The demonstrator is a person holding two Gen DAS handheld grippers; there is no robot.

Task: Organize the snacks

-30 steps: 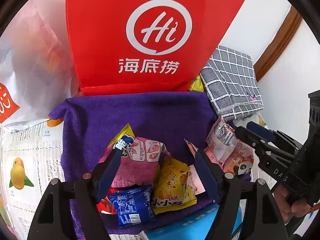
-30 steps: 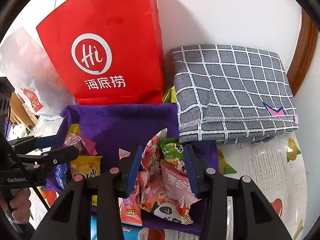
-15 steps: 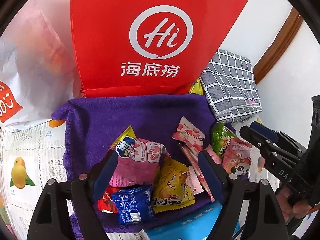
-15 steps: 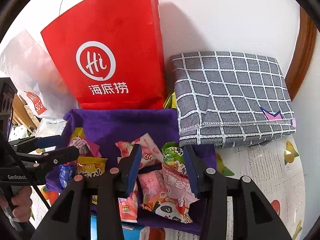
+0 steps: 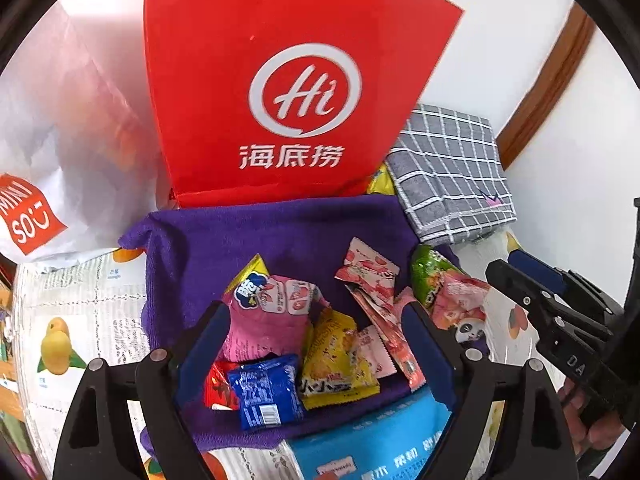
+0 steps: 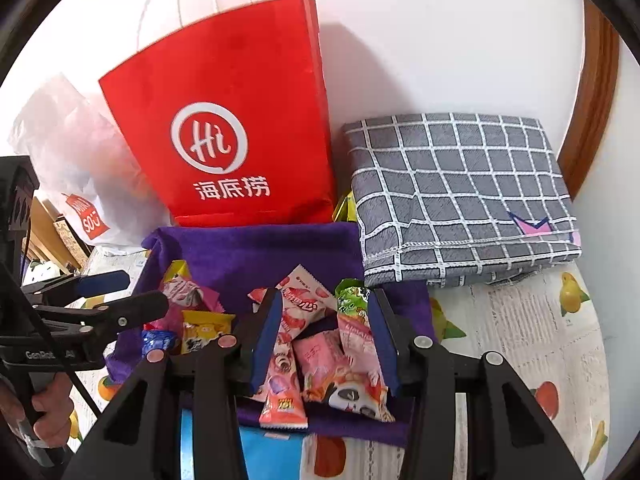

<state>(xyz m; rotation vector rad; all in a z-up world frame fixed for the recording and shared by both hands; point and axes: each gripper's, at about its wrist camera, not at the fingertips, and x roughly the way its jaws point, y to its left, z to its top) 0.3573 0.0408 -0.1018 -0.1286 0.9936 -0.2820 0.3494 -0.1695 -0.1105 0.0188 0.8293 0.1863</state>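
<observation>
My left tongs (image 5: 316,344) hang above the heap of small snack packets (image 5: 320,332) on the purple fleecy cloth (image 5: 248,240), their blue pads widening at this moment with nothing pinched; the packets lie below them on the cloth. Under this pair I see a pink strawberry-print packet (image 5: 272,312), a yellow packet (image 5: 336,360), a blue foil packet (image 5: 266,392) and a small red one (image 5: 216,386) just beside it.

My right tongs (image 6: 322,338) stand partly spread over the other side of the heap, empty as well: the pink panda-print packet (image 6: 348,380), the green-topped packet (image 6: 352,296) and the pink-and-white packet (image 6: 298,300) lie flat on the cloth beneath, not gripped.

Behind the cloth a red paper carrier bag with a white "Hi" logo (image 5: 296,92) stands upright. A white plastic bag (image 5: 64,148) slumps to its left and a folded grey checked cloth (image 6: 456,196) lies to its right. The tabletop carries a fruit-printed newspaper-pattern cover (image 6: 532,320). A light-blue pack (image 5: 372,444) sits at the near edge of the purple cloth.
</observation>
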